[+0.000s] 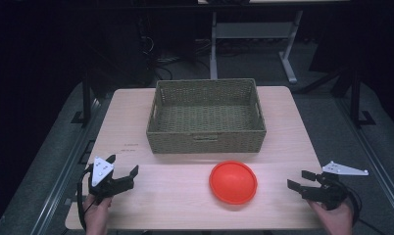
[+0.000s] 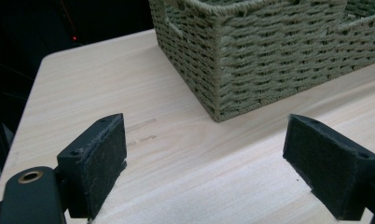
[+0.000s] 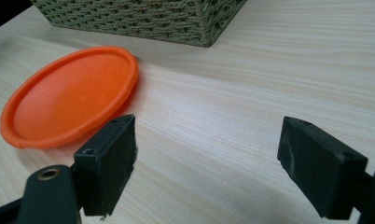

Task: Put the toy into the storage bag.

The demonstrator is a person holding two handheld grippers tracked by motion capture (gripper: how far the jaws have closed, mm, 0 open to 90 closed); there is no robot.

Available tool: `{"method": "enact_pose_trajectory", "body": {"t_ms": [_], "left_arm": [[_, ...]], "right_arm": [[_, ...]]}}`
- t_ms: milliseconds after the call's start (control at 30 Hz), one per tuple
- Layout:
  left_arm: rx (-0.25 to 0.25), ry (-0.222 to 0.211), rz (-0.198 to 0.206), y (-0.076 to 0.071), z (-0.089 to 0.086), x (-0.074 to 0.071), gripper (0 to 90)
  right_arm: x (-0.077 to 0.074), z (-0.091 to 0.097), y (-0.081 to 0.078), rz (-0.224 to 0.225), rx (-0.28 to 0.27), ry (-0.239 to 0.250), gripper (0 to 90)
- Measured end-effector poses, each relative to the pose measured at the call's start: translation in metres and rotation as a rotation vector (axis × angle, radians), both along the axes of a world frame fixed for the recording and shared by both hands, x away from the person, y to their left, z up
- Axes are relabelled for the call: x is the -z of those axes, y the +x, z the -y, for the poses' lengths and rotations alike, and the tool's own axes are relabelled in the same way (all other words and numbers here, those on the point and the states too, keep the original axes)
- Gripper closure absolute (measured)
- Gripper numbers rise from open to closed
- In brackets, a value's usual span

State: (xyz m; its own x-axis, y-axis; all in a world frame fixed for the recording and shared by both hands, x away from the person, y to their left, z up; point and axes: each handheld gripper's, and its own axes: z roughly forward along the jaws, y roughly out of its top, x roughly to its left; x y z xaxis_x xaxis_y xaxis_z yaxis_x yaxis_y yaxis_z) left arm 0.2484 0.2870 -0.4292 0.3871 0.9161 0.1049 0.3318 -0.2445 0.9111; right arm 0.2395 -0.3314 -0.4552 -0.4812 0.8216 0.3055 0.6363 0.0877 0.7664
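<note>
An orange plate (image 1: pixel 233 181) lies flat on the wooden table (image 1: pixel 165 196), just in front of a woven green basket (image 1: pixel 206 116) whose inside holds nothing. My left gripper (image 1: pixel 122 171) rests open near the table's front left, well left of the plate, its jaws wide apart over bare wood. In the left gripper view the basket (image 2: pixel 265 51) corner stands ahead of the open left gripper (image 2: pixel 204 163). My right gripper (image 1: pixel 299 179) is open at the front right, a short way right of the plate. The right gripper view has the plate (image 3: pixel 71 95) ahead and to the left of the open right gripper (image 3: pixel 206 163).
The basket (image 3: pixel 143 18) sits at the table's back centre, its front wall close behind the plate. Dark floor, desk legs (image 1: pixel 288 58) and cables lie beyond the table's far edge. Bare wood stretches between the plate and each gripper.
</note>
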Motion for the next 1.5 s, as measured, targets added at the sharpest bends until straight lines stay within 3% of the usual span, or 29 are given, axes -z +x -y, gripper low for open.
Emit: {"method": "enact_pose_trajectory", "body": {"t_ms": [567,967,1167,1500], "left_arm": [[0.022,0.015,-0.006,0.000,0.002,0.001,12.8],[0.047,0.033,-0.014,0.002,0.007,0.002,12.8],[0.052,0.034,-0.016,0.002,0.007,0.002,12.8],[0.046,0.026,-0.019,0.002,0.006,0.002,12.8]], "right_arm": [[-0.008,-0.017,0.000,0.027,-0.058,-0.024,16.9],[-0.014,-0.030,0.001,0.049,-0.116,-0.002,16.4],[-0.013,-0.047,0.007,0.016,-0.144,-0.025,16.4],[-0.015,-0.056,0.017,-0.035,-0.178,-0.014,16.1]]}}
